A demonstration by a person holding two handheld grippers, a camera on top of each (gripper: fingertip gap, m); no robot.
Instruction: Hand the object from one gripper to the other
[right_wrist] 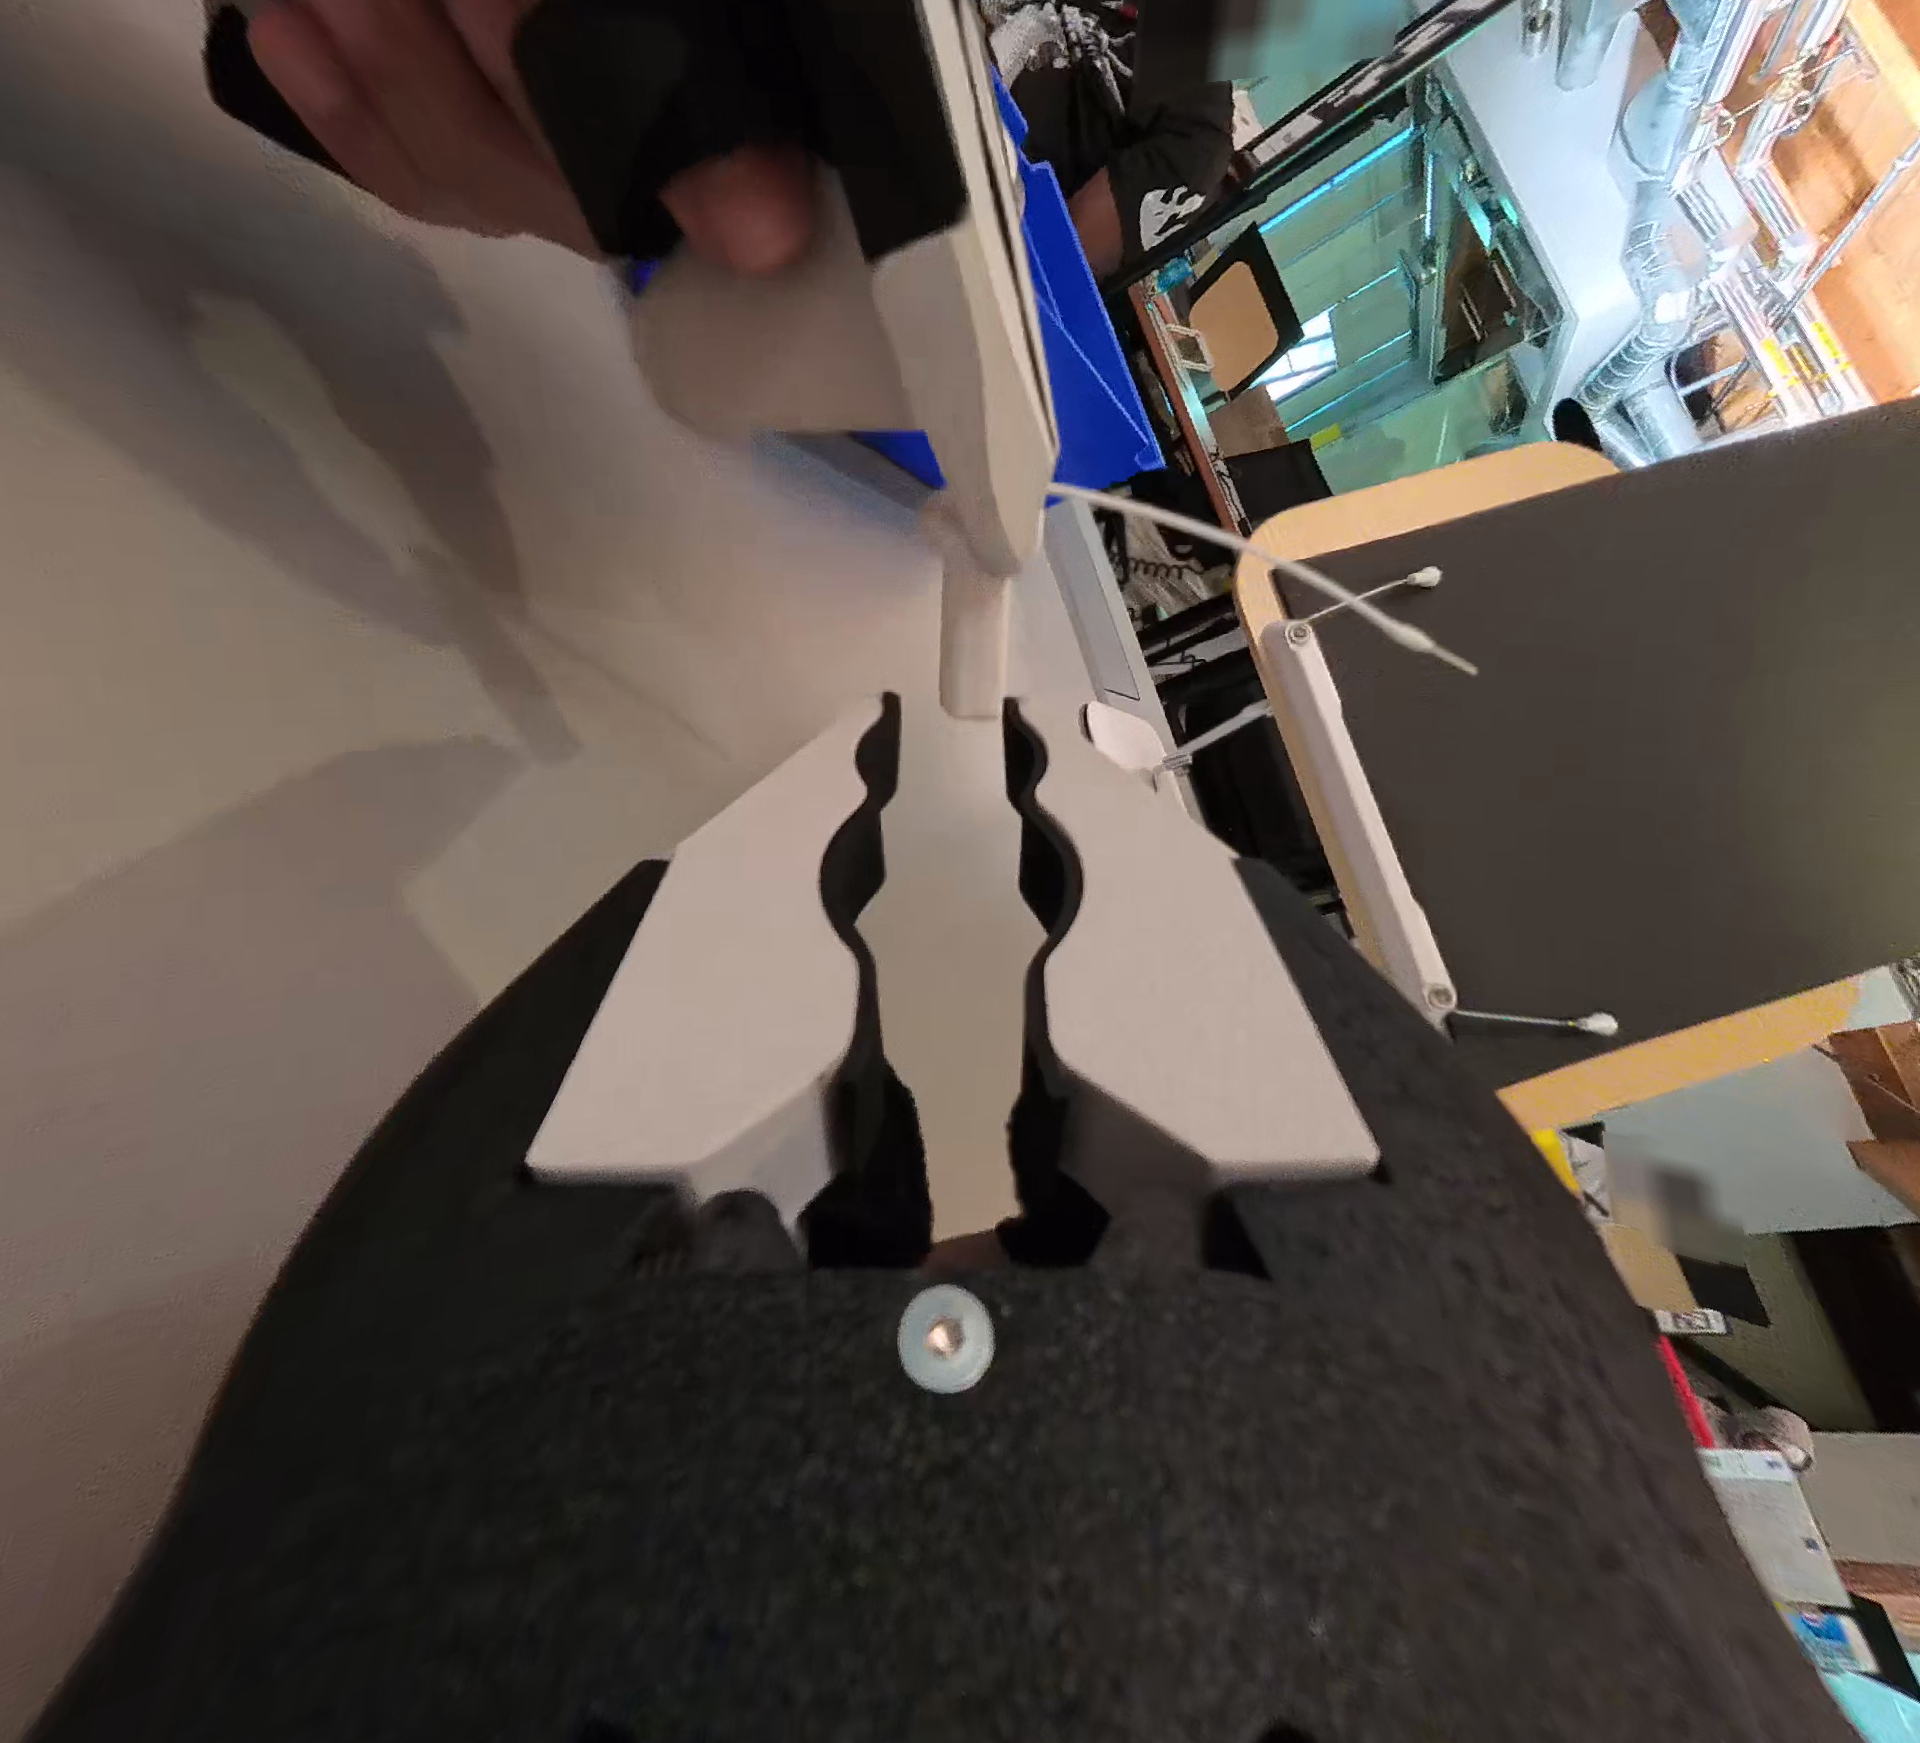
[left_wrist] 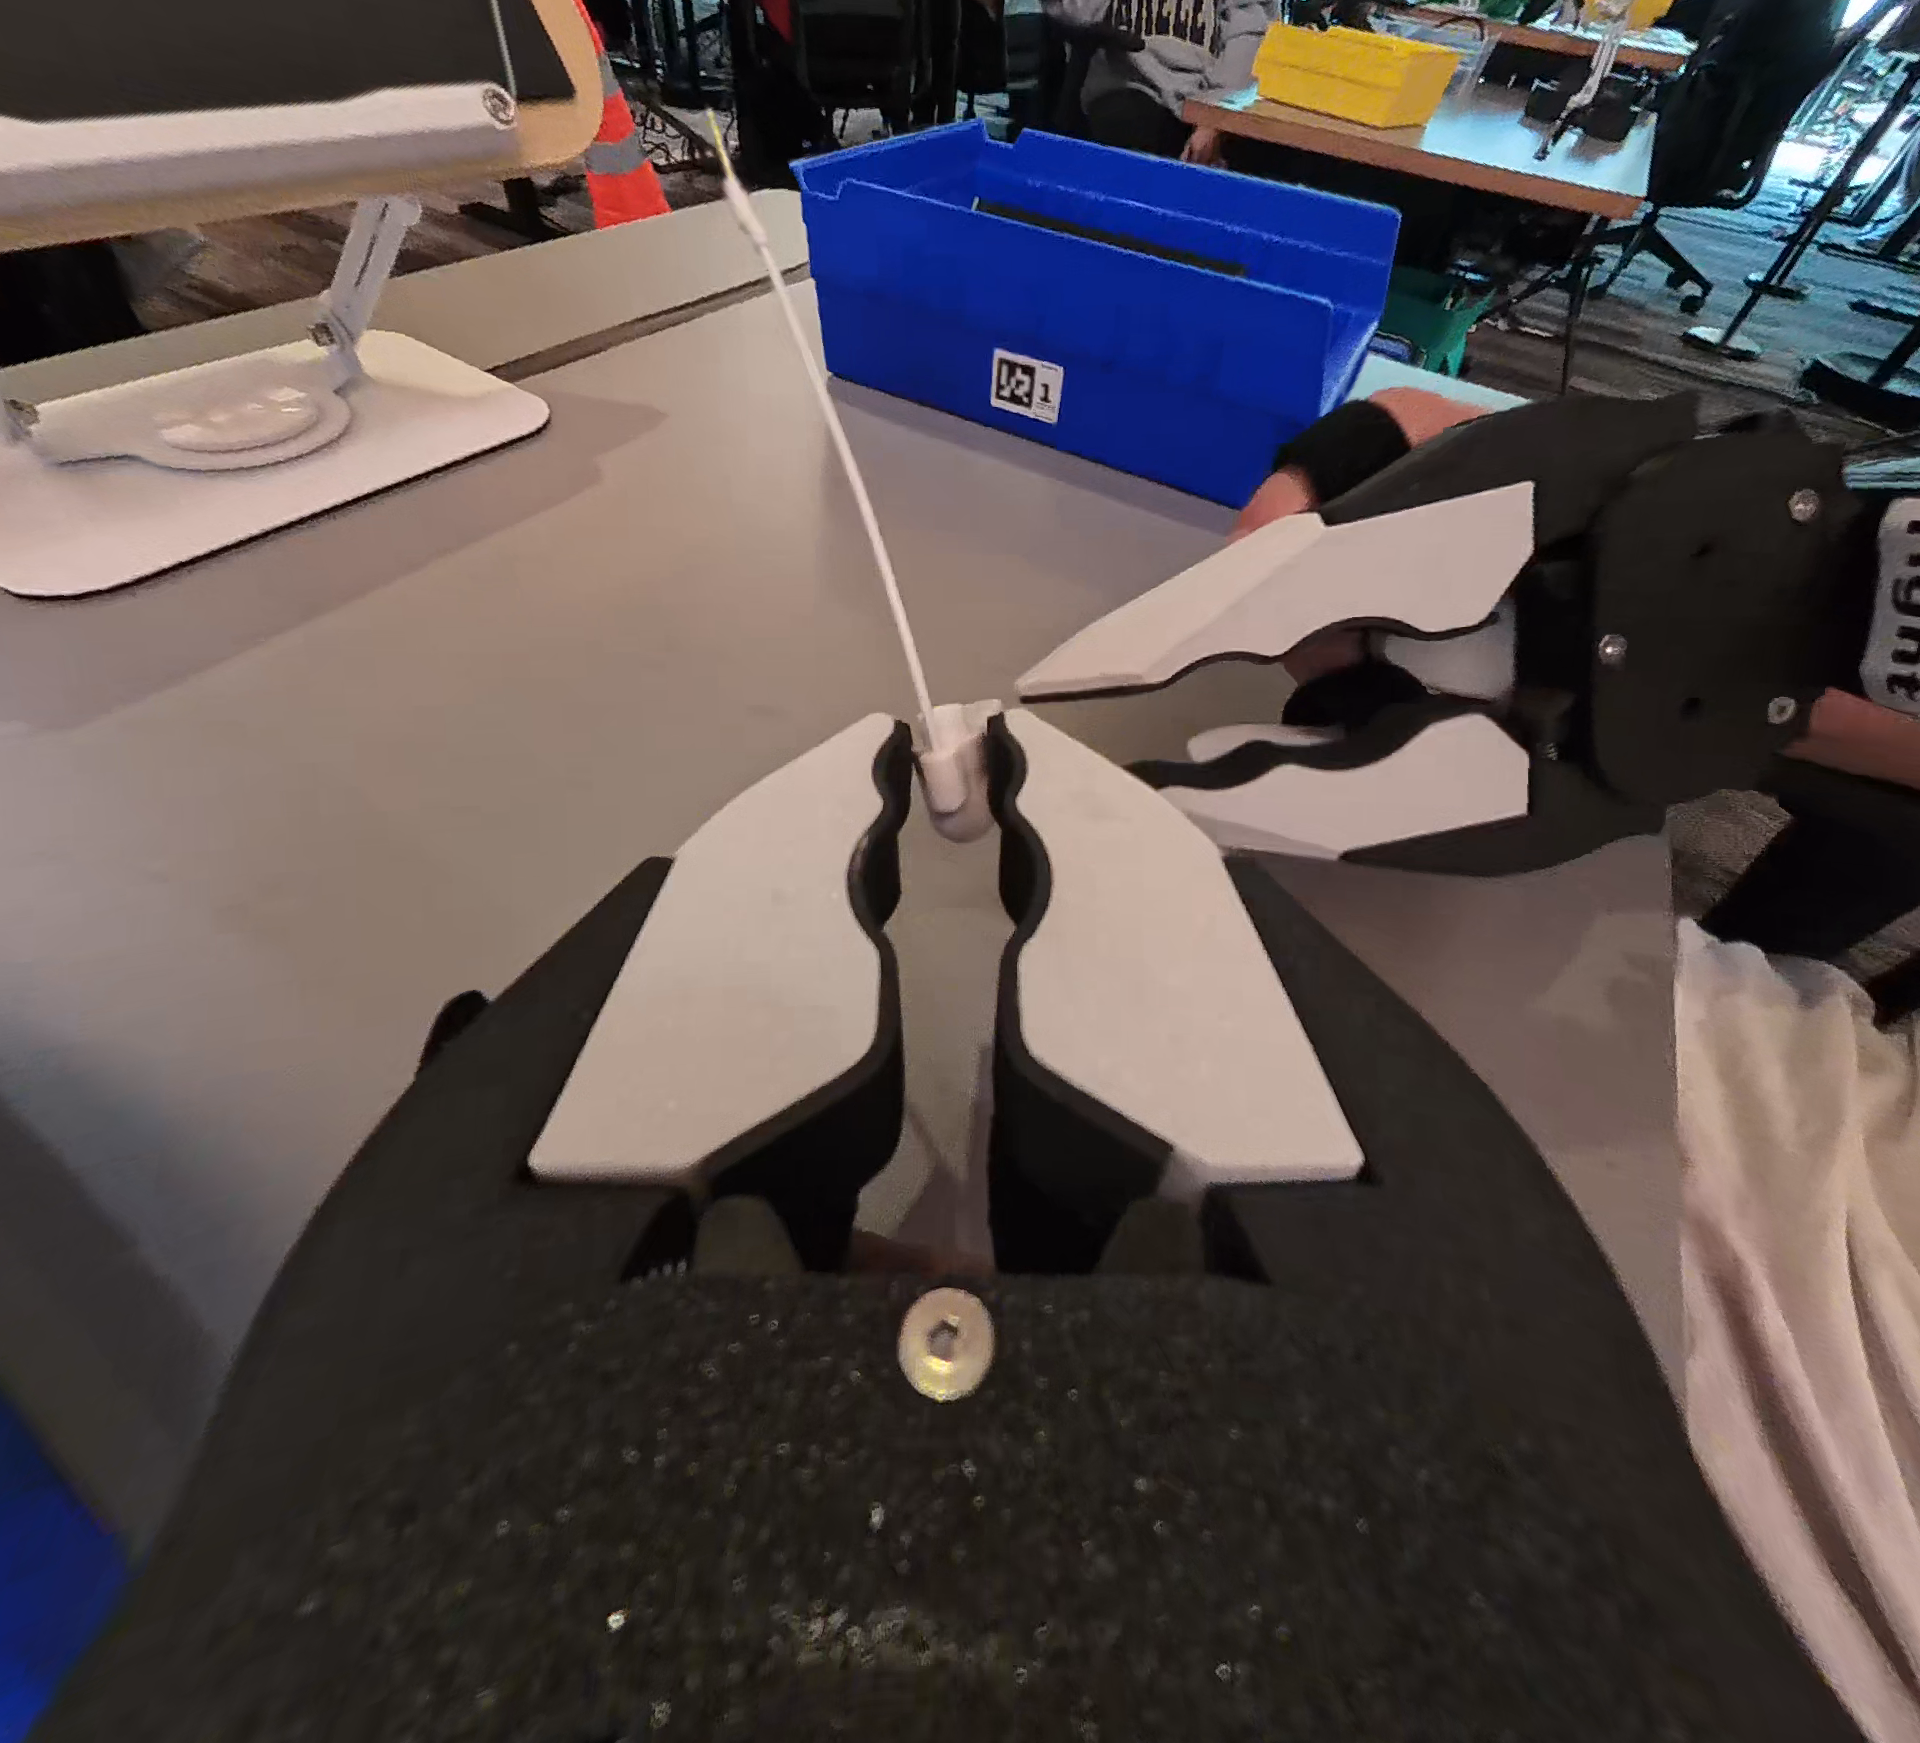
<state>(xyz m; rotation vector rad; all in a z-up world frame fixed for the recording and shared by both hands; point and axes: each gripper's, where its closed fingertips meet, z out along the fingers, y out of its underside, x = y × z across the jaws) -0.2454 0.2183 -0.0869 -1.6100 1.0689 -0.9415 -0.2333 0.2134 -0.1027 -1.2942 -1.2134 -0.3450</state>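
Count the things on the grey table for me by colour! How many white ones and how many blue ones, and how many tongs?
White things: 2, the stand and the small plug with a thin cord
Blue things: 1, the bin
Tongs: 2, the left tongs and the right tongs
Total: 5

A grey worktop (left_wrist: pixel 436 654) fills the foreground; at twelve o'clock sits a blue bin (left_wrist: pixel 1091 322), with cluttered desks (left_wrist: pixel 1455 124) and office chairs (left_wrist: pixel 1704 93) beyond.

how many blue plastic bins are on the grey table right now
1. The blue plastic bin stands at the far side of the grey table, beyond both grippers. Others may be out of view.
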